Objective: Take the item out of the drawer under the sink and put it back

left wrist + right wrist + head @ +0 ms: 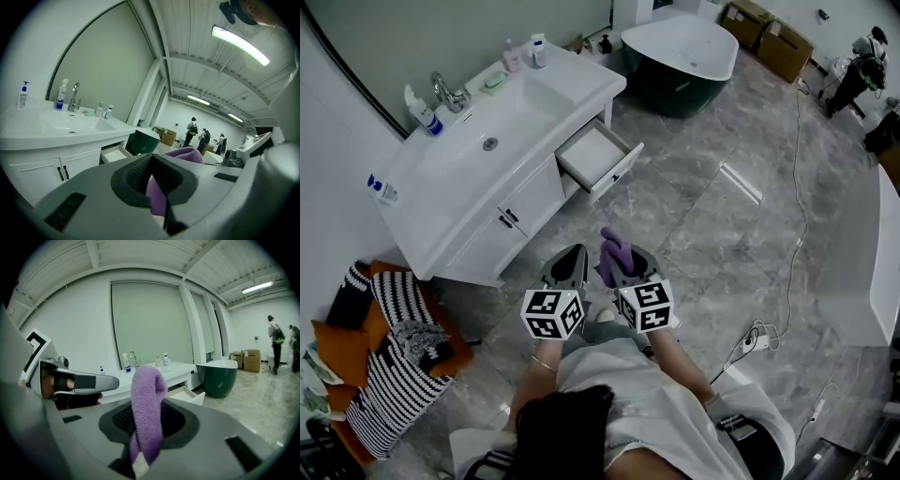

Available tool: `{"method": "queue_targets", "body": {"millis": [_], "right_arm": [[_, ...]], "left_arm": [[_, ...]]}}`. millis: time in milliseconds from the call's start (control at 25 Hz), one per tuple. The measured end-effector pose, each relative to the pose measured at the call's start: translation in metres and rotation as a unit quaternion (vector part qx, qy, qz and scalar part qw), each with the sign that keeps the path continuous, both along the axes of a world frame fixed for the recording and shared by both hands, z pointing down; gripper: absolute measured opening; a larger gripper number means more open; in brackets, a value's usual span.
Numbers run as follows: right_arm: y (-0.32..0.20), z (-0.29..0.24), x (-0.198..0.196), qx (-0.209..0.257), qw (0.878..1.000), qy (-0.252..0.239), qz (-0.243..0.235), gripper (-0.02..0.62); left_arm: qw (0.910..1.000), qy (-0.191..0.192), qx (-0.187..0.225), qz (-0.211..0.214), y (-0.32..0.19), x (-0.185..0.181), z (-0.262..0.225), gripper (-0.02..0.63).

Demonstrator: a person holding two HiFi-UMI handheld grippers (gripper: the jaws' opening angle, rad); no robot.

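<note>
Fuzzy purple cloth, folded in an upright loop, pinched by my right gripper, left gripper alongside, jaws pressed together, both tilted slightly downward.

The left gripper and right gripper hover side by side at centre frame; left jaws meet, right jaws clamp a cloth.

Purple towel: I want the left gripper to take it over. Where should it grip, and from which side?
Grip the folded loop of the purple towel that stands above the right gripper, coming from its left, where the left gripper sits alongside. The lower part is pinched in the right jaws; the loop is free and thick.
</note>
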State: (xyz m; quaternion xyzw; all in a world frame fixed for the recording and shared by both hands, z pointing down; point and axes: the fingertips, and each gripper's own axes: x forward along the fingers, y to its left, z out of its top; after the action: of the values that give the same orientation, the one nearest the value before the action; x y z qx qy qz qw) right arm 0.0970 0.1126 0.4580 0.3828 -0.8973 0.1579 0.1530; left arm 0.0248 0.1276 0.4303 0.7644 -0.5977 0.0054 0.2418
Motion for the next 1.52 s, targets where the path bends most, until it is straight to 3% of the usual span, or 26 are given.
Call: {"method": "queue_targets", "body": {"millis": [200,560,1000,1520], "right_arm": [[-0.011,0.004,0.004,-0.003,1.0,0.002,-0.001,0.109],[-0.023,0.004,0.011,0.007,1.0,0.02,0.008,0.109],[-0.045,0.016,0.017,0.004,0.999,0.029,0.023,0.11],[-0.108,0.018,-0.01,0.009,0.999,0.036,0.023,0.11]], "left_arm": [[0.9994,-0.031,-0.001,-0.012,-0.007,-0.001,0.003,0.003],[0.9989,-0.039,0.007,-0.026,-0.022,-0.003,-0.002,0.003],[0.9989,-0.045,0.002,-0.01,-0.052,-0.003,0.015,0.003],[0.9989,-0.047,-0.005,-0.008,-0.12,-0.029,0.026,0.003]]}}
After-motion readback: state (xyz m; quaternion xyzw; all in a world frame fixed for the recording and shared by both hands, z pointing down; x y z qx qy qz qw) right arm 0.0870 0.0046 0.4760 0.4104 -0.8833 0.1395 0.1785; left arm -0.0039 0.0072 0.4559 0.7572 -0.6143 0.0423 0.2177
